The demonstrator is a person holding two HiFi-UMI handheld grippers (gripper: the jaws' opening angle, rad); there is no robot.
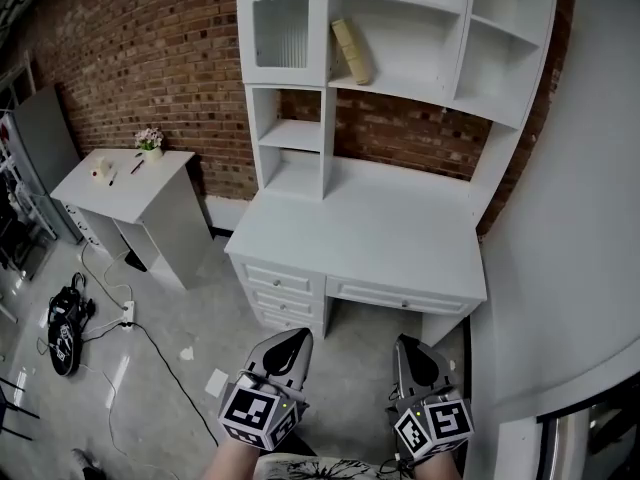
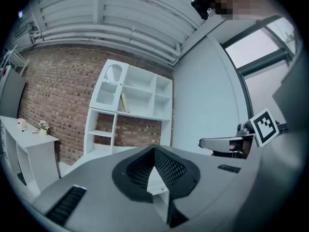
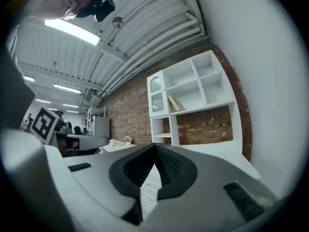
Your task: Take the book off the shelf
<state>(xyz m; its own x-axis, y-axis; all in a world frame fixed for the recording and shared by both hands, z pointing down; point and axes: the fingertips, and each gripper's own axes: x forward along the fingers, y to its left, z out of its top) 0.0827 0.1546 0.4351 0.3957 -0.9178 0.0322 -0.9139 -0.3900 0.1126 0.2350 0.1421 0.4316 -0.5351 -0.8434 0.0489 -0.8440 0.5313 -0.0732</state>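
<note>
Presently both tools sit low and nearest the camera, over the grey floor [image 1: 170,368] in front of the desk. The left gripper [image 1: 293,338] has its jaws pressed together with nothing between them; its own view shows the ribbed pads meeting at the tips. The right gripper [image 1: 407,346] is in the same condition, jaws fully closed and empty. Neither touches any furniture. To the left on the floor lie a black cable [image 1: 165,358] and a dark bundle [image 1: 64,332]. Beyond the grippers stands a white desk [image 1: 370,238] with drawers [image 1: 283,281] along its front; its top is bare. Off to the left, apart from the desk, is a small white table [image 1: 140,188] carrying a flower pot [image 1: 150,141]. On the back of the desk rises a white shelf unit [image 1: 480,58] against a brick wall [image 1: 130,58]. The book [image 1: 352,51] stands on an upper shelf, tilted, its top leaning left, in the open compartment just right of the glass door [image 1: 283,30]. It is well apart from both grippers.
</note>
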